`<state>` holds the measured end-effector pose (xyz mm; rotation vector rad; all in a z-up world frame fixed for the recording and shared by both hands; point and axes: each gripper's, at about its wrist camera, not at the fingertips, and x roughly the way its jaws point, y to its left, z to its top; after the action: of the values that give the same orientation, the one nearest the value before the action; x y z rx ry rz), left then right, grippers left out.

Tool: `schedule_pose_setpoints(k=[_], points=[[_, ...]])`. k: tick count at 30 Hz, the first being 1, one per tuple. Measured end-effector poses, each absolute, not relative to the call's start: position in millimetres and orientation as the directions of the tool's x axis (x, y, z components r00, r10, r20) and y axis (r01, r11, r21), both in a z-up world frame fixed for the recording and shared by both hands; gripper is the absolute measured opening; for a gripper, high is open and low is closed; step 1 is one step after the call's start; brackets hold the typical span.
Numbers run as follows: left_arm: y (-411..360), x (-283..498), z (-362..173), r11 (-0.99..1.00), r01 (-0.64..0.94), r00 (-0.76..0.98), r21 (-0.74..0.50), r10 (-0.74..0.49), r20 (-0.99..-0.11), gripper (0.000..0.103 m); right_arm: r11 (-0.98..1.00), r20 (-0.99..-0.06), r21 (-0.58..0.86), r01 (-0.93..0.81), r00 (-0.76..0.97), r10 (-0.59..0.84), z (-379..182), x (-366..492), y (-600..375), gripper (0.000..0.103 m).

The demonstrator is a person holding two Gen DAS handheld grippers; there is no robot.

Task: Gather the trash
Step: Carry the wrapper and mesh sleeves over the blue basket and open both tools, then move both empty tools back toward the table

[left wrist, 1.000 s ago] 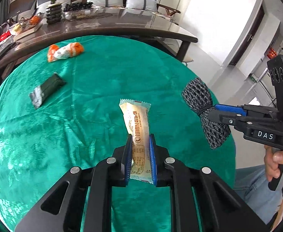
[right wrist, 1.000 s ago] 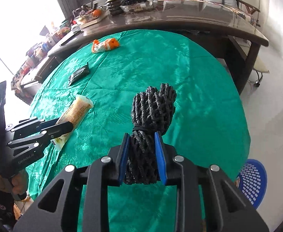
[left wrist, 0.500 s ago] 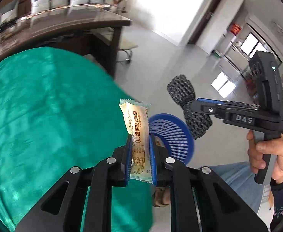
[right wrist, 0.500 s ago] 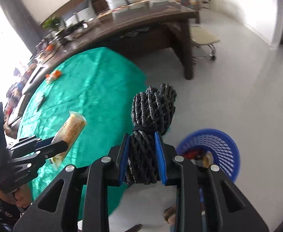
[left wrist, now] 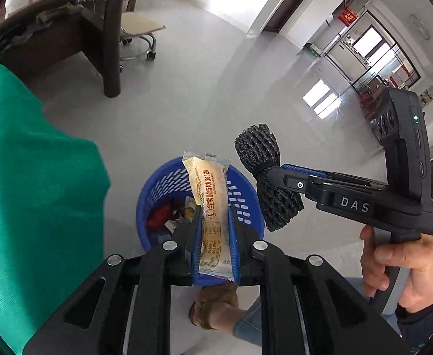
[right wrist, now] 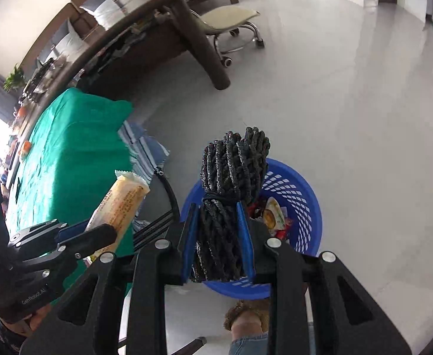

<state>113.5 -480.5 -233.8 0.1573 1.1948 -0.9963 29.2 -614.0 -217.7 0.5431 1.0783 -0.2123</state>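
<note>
Directly above basket rim [left wrist: 145,195], wrapper [left wrist: 213,207].

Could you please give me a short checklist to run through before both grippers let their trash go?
1. Left gripper shut on the snack wrapper: ok.
2. Right gripper shut on the black mesh bundle: ok.
3. Blue basket in line beyond the wrapper in the left wrist view: ok.
4. Basket in line beyond the bundle in the right wrist view: ok.
5. Basket has room: ok, only some trash at the bottom.
6. Person's foot clear of the basket: cannot tell.
</note>
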Motion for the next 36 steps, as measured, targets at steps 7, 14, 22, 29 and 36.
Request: schedule_pose_setpoints(k=[7, 14, 22, 29, 36], points=[[-509.6, 116.0, -269.6, 0.572, 0.725, -0.017, -0.384, -0.542, -0.840, 0.027, 0.812, -0.867, 0.372, 0.449, 0.481, 0.130, -234.7, 19.4, -644.0, 0.048], [-510.8, 122.9, -277.8, 0.608, 0.714, 0.044, -0.348, -0.535, -0.844, 0.076, 0.781, -0.861, 0.381, 0.494, 0.498, 0.105, -237.2, 10.6, -659.0, 0.060], [-455.1, 94.7, -220.6, 0.647, 0.726, 0.279, -0.232, -0.586, -0.761, 0.097, 0.813, -0.834, 0.250, 0.526, 0.544, -0.095, -209.4, 7.5, -651.0, 0.088], [-362.2, 80.3, -173.6, 0.660, 0.733, 0.378, -0.167, -0.598, -0.707, 0.097, 0.911, -0.704, 0.141, 0.386, 0.687, -0.182, -173.2, 23.4, -595.5, 0.099], [-248.6, 102.3, -168.1, 0.758, 0.649, 0.462, -0.063, -0.459, -0.759, 0.098, 0.981, -0.642, 0.141, 0.135, 0.767, -0.014, -156.2, 66.1, -481.9, 0.099]])
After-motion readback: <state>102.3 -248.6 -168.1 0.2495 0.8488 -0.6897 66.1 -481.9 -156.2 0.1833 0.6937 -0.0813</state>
